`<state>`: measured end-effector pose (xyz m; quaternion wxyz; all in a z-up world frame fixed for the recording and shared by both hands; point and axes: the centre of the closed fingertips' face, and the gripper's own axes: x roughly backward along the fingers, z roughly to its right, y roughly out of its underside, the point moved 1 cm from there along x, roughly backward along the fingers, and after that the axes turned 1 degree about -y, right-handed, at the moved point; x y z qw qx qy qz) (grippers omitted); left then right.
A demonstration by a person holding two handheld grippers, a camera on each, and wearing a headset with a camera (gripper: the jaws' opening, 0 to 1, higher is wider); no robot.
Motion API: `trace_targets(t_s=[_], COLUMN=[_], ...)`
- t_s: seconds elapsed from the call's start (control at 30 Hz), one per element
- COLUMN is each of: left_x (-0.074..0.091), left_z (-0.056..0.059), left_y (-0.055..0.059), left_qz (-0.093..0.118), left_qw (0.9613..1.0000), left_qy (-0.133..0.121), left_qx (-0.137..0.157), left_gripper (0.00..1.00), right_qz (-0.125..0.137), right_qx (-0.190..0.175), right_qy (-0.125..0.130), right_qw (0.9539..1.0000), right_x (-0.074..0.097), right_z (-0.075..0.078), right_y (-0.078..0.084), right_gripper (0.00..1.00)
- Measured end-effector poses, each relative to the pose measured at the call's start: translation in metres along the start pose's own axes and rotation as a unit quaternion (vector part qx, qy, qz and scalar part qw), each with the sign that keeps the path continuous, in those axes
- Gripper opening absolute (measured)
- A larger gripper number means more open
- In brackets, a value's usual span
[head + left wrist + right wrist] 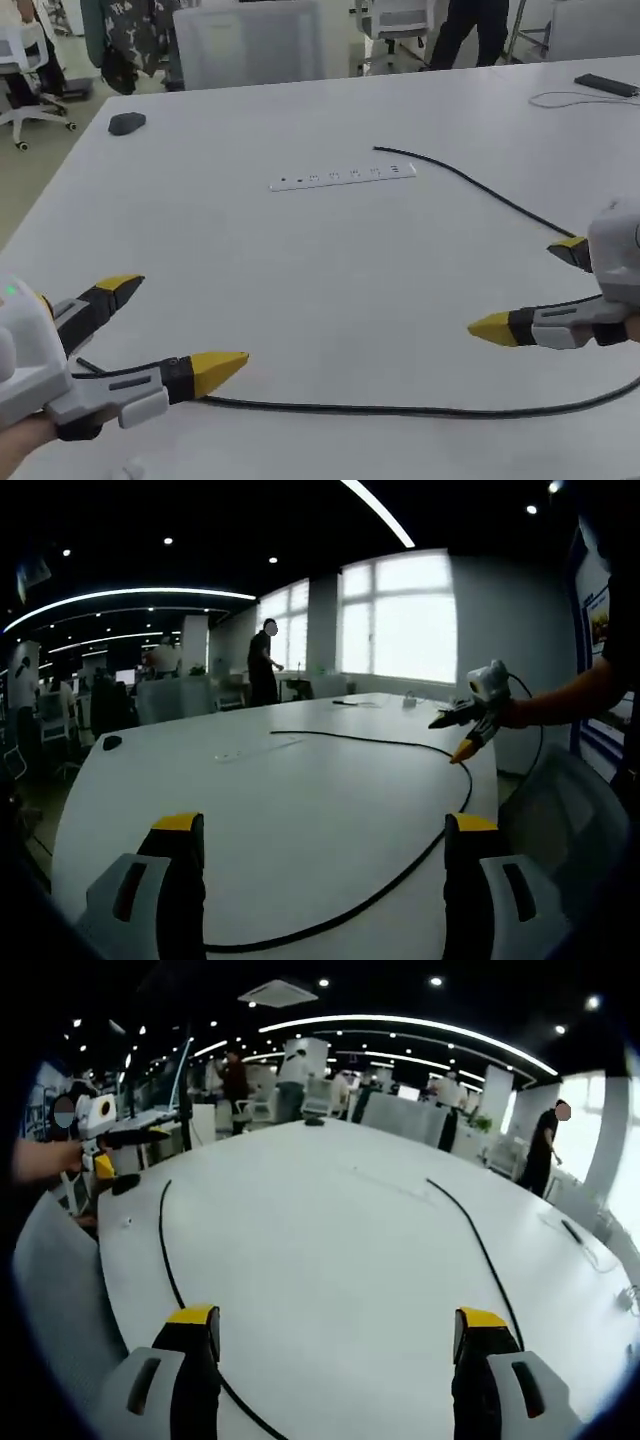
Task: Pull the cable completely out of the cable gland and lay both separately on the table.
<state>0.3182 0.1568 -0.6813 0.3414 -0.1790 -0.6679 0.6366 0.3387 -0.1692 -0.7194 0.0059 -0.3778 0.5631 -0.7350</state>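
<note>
Left gripper and right gripper are hovering released and empty above the white table, where the black cable is lying in a long loop; a careless sweep risks snagging it and dragging it off the edge.

"Where's the cable lying?"

"On the bench. It starts just behind the power strip's right end, runs right past my right gripper, then loops back along the near side to my left gripper."

"And farther back?"

"The power strip is mid-bench, and a mouse is at the far left."
</note>
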Motion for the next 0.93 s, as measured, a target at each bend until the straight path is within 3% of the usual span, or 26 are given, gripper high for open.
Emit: trace_targets(t_s=[0.23,0.57,0.93], left_x=[-0.004,-0.004,-0.003], left_z=[0.005,0.002,-0.001], left_y=[0.001,0.001,0.006], left_qz=[-0.014,-0.012,-0.026], left_qw=[0.9999,0.9997,0.9994], left_qy=[-0.002,-0.014,-0.016], left_qx=[0.0,0.014,0.015], left_gripper=[1.0,1.0,1.0], right_qz=[0.017,0.02,0.015], right_qx=[-0.016,-0.03,-0.032], right_qy=[0.011,0.013,0.011], right_qw=[0.9997,0.9993,0.9993], right_x=[0.013,0.017,0.016], right_z=[0.005,0.003,0.002], right_y=[0.002,0.007,0.007], right_gripper=[0.99,0.99,0.99])
